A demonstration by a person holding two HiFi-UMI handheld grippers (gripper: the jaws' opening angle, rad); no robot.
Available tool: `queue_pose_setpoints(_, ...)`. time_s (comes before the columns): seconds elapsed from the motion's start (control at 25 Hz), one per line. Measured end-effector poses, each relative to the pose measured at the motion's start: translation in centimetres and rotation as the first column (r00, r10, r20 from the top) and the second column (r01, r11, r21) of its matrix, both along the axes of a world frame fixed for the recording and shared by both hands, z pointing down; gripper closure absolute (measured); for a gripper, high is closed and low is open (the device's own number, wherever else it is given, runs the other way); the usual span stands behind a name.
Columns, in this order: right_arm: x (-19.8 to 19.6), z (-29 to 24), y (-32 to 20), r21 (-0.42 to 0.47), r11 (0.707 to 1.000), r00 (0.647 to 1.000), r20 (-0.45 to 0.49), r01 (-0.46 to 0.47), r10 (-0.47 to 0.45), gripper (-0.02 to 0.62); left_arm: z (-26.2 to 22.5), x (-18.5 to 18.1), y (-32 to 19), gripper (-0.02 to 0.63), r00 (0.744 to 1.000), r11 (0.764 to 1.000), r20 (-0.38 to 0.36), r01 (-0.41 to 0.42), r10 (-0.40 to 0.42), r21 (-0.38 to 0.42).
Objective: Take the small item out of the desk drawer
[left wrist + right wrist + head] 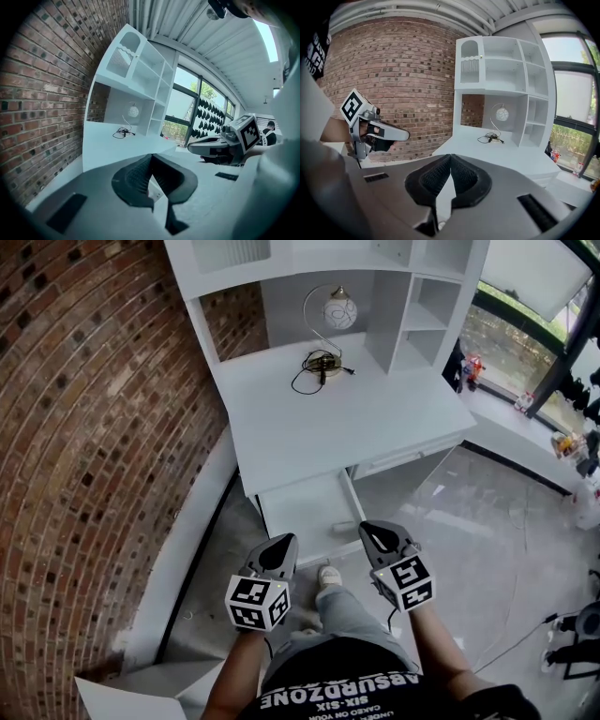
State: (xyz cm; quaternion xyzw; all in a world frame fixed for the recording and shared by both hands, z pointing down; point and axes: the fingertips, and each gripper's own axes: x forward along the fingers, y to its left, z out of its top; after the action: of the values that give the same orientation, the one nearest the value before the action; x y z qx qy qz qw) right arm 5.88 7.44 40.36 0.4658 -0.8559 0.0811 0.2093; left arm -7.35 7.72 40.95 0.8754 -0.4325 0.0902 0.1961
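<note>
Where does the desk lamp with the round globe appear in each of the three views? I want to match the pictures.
Head view: the lamp is at top centre, at the back of the white desk.
Left gripper view: the lamp is small, left of centre.
Right gripper view: the lamp is right of centre.
Shared landmark: the brick wall, left of the desk in every view.

Smooth matt white desk (328, 418) against rough brick wall (84, 427) (glossy grey floor (469, 521)).
</note>
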Motion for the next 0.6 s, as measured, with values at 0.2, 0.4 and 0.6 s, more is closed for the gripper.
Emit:
queue_pose_setpoints(0.2, 0.1, -0.4, -3.2, -0.004, 1.000, 0.999, 0.047, 0.008, -0.008, 0.595, 0.0, 0.5, -3.0, 0.600, 1.000, 1.000, 0.001, 0.000, 0.000, 0.000)
queue_pose_setpoints(0.4, 0.7, -0.4, -5.3, -0.010, 0.999, 0.999, 0.044, 0.031, -0.030, 0.551, 0.3, 1.3, -5.0, 0.600, 1.000, 1.000, 0.006, -0.001, 0.001, -0.009)
queue_pose_setpoints(0.6, 0.8, 0.5, -6.7, -0.050, 0.995, 0.996, 0.036, 0.083, -0.082, 0.454, 0.8, 1.7, -6.5, 0.600, 1.000, 1.000, 0.013, 0.008, -0.008, -0.020)
